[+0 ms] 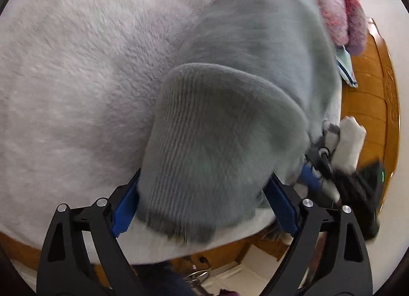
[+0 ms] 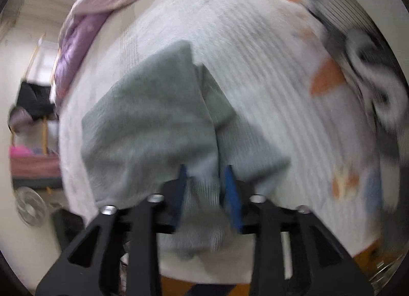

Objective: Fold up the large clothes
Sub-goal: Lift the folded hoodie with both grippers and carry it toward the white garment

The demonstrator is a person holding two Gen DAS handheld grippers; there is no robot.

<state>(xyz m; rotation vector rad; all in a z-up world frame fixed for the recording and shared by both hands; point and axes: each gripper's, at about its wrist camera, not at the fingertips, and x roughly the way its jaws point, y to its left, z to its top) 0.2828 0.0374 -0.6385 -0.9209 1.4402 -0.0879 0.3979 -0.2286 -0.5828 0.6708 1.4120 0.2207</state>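
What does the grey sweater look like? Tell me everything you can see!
The grey sweater is a soft, ribbed knit, bunched and partly folded on a fluffy white blanket near the table's edge. The left gripper stands wide open around one rounded fold. The right gripper has knit between its blue fingers, pads apparently not pressing.

1. The grey-blue ribbed knit garment (image 1: 230, 122) lies bunched and partly folded on the pale fleece-covered worktop, near its edge.
2. One rounded fold bulges upward; another flap overlaps it (image 2: 153, 122).
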